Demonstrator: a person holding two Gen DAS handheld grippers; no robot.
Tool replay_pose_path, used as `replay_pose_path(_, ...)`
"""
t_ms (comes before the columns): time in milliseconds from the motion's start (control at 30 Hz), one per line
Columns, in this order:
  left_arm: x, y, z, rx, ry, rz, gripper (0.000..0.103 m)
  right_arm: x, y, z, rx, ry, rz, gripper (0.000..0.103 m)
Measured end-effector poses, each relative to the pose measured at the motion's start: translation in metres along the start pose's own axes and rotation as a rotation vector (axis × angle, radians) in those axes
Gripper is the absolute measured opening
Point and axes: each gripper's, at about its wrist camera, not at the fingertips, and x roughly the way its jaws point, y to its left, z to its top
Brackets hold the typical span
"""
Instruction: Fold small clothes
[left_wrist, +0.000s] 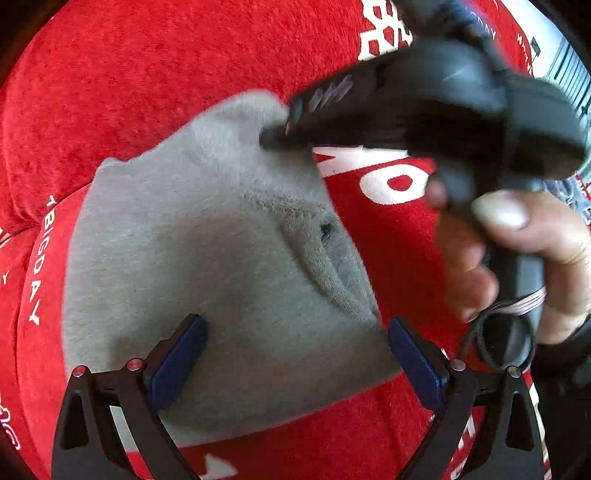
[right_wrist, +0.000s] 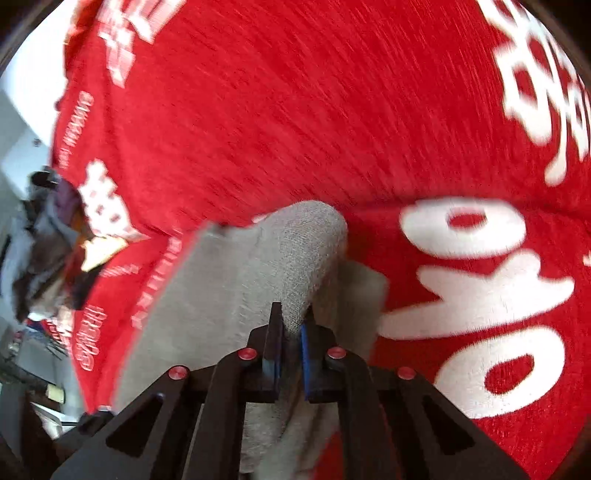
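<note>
A small grey garment (left_wrist: 207, 258) lies on a red cloth with white lettering (left_wrist: 147, 66). My left gripper (left_wrist: 295, 354) is open, its blue-padded fingers spread over the garment's near edge, holding nothing. My right gripper (left_wrist: 273, 138), held by a hand, reaches the garment's far corner from the right. In the right wrist view my right gripper (right_wrist: 293, 328) is shut on a raised fold of the grey garment (right_wrist: 295, 258), which lifts off the red cloth (right_wrist: 295, 110).
The red cloth covers the whole surface, with large white letters (right_wrist: 472, 295) to the right. A heap of dark and grey clothes (right_wrist: 48, 251) lies at the far left edge. A hand (left_wrist: 517, 251) grips the right tool's handle.
</note>
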Motion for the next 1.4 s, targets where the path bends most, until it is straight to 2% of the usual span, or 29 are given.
replay_pose_path(100, 0.002, -0.010, -0.004, 0.062, -0.004, 0.045, 0.101, 0.009, -0.014, -0.007, 0.046, 0.008, 0.035, 0.009)
replay_pose_path(200, -0.017, 0.002, -0.008, 0.034, 0.006, -0.006, 0.101, -0.006, -0.016, -0.006, 0.097, 0.009, 0.066, 0.012)
replay_pose_path(300, -0.053, 0.028, -0.014, -0.031, -0.036, -0.066, 0.101, -0.046, 0.002, -0.016, 0.016, -0.073, 0.010, 0.015)
replay_pose_path(400, -0.086, 0.072, -0.026, -0.108, -0.106, 0.003, 0.101, -0.076, 0.038, -0.032, -0.102, -0.099, 0.041, 0.016)
replay_pose_path(433, -0.089, 0.086, -0.026, -0.141, -0.114, 0.020, 0.101, -0.080, 0.049, -0.036, -0.134, -0.096, 0.052, 0.022)
replay_pose_path(533, -0.083, 0.137, -0.030, -0.325, -0.095, 0.061, 0.101, -0.078, 0.083, -0.048, -0.240, -0.083, 0.045, 0.061)
replay_pose_path(600, -0.067, 0.151, -0.036, -0.393, -0.055, 0.104, 0.101, -0.062, 0.093, -0.056, -0.288, -0.063, -0.019, 0.062)
replay_pose_path(633, -0.051, 0.157, -0.037, -0.409, -0.004, 0.119, 0.101, -0.048, 0.091, -0.060, -0.292, -0.026, -0.065, 0.061)
replay_pose_path(700, -0.033, 0.162, -0.041, -0.417, 0.054, 0.098, 0.101, -0.033, 0.077, -0.068, -0.262, 0.024, -0.105, 0.060)
replay_pose_path(733, -0.029, 0.162, -0.046, -0.423, 0.063, 0.070, 0.101, -0.036, 0.073, -0.071, -0.258, 0.002, -0.094, 0.059)
replay_pose_path(833, -0.044, 0.160, -0.051, -0.403, 0.046, 0.067, 0.101, -0.055, 0.070, -0.073, -0.243, 0.008, -0.116, 0.061)
replay_pose_path(900, -0.063, 0.159, -0.048, -0.378, -0.010, 0.069, 0.101, -0.070, 0.076, -0.070, -0.244, 0.006, -0.136, 0.062)
replay_pose_path(967, -0.073, 0.162, -0.038, -0.375, -0.045, 0.074, 0.101, -0.085, 0.083, -0.066, -0.265, -0.027, -0.121, 0.062)
replay_pose_path(1033, -0.067, 0.170, -0.020, -0.394, -0.038, 0.097, 0.101, -0.087, 0.096, -0.056, -0.294, -0.039, -0.121, 0.063)
replay_pose_path(1100, -0.053, 0.174, -0.007, -0.410, 0.001, 0.139, 0.101, -0.075, 0.106, -0.046, -0.319, -0.022, -0.121, 0.066)
replay_pose_path(1167, -0.032, 0.173, 0.003, -0.405, 0.066, 0.181, 0.101, -0.053, 0.108, -0.039, -0.321, 0.032, -0.117, 0.069)
replay_pose_path(1200, -0.022, 0.174, 0.009, -0.401, 0.082, 0.169, 0.101, -0.035, 0.104, -0.036, -0.312, 0.081, -0.123, 0.069)
replay_pose_path(1267, -0.014, 0.170, 0.014, -0.393, 0.090, 0.150, 0.101, -0.004, 0.091, -0.031, -0.295, 0.154, -0.188, 0.070)
replay_pose_path(1333, -0.005, 0.168, 0.025, -0.365, 0.094, 0.156, 0.103, 0.001, 0.079, -0.021, -0.273, 0.120, -0.163, 0.075)
replay_pose_path(1400, 0.008, 0.169, 0.034, -0.346, 0.113, 0.150, 0.103, 0.008, 0.065, -0.005, -0.205, 0.131, -0.146, 0.075)
